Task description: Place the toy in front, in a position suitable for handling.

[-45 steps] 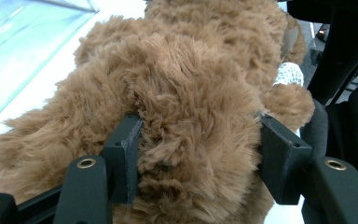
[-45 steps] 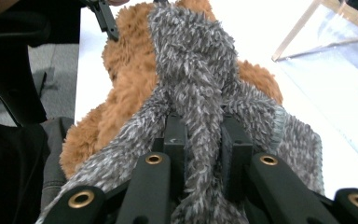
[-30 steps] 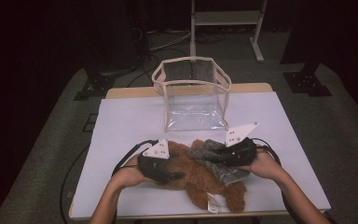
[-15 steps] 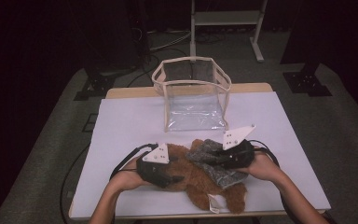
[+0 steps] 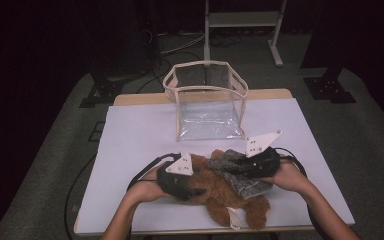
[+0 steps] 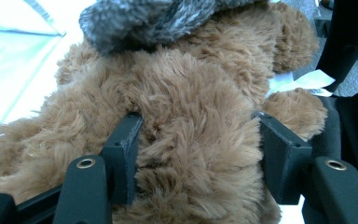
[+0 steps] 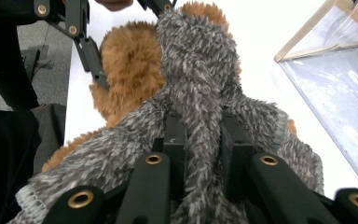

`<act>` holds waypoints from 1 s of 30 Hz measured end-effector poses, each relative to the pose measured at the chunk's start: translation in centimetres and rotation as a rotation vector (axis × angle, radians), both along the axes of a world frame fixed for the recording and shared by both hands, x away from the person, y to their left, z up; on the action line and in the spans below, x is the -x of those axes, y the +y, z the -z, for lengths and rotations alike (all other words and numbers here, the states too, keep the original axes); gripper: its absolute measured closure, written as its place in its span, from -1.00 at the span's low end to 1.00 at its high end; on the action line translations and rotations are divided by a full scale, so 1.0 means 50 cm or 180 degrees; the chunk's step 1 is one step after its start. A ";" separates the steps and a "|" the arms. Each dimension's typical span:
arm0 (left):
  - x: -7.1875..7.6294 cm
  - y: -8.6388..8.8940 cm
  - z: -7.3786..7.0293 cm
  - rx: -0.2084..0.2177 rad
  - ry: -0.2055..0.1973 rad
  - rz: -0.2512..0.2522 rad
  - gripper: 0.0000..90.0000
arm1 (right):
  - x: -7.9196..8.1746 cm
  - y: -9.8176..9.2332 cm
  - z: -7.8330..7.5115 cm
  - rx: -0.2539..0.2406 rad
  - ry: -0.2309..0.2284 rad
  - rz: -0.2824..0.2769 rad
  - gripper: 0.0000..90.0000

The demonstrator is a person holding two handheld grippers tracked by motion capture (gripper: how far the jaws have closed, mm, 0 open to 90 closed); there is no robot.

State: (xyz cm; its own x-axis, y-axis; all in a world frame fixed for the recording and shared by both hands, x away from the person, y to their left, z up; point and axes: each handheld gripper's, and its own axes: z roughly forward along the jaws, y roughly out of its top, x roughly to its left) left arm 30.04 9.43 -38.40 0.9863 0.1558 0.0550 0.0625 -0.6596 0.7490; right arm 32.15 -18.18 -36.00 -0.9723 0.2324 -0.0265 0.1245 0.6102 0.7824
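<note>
White table [image 5: 130, 150] seen from above; clear bag [image 5: 207, 102] with beige trim stood upright at far middle; brown teddy bear [image 5: 220, 192] laid at near edge, between both hands; grey knitted garment [image 5: 240, 172] draped over bear's right part; left gripper [image 6: 198, 149] clamped on bear's furry body, jaws pressed into pile; right gripper [image 7: 203, 140] pinched narrowly on fold of grey garment.

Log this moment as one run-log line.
left tongs: shut on teddy bear | right tongs: shut on grey garment | clear bag: upright behind
</note>
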 end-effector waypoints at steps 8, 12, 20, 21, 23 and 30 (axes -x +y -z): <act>0.000 -0.029 0.003 0.0030 0.0000 0.0073 -0.15 | -0.001 -0.002 0.005 -0.0031 0.0031 0.0004 0.67; 0.006 -0.022 -0.002 -0.0005 -0.0028 0.0056 -0.15 | 0.004 -0.023 0.009 -0.0049 0.0069 0.0029 0.67; 0.024 0.013 -0.003 -0.0007 -0.0018 0.0051 -0.15 | 0.009 -0.080 0.006 -0.0115 0.0100 0.0248 0.67; 0.025 0.017 -0.004 -0.0015 -0.0022 0.0061 -0.15 | 0.009 -0.076 0.008 -0.0114 0.0101 0.0234 0.66; 0.024 0.028 -0.011 -0.0020 -0.0042 0.0039 -0.15 | 0.011 -0.065 0.011 -0.0129 0.0102 0.0180 0.67; 0.007 0.044 -0.038 0.0133 -0.0070 0.0023 -0.16 | 0.038 -0.051 0.024 -0.0202 0.0166 0.0012 0.68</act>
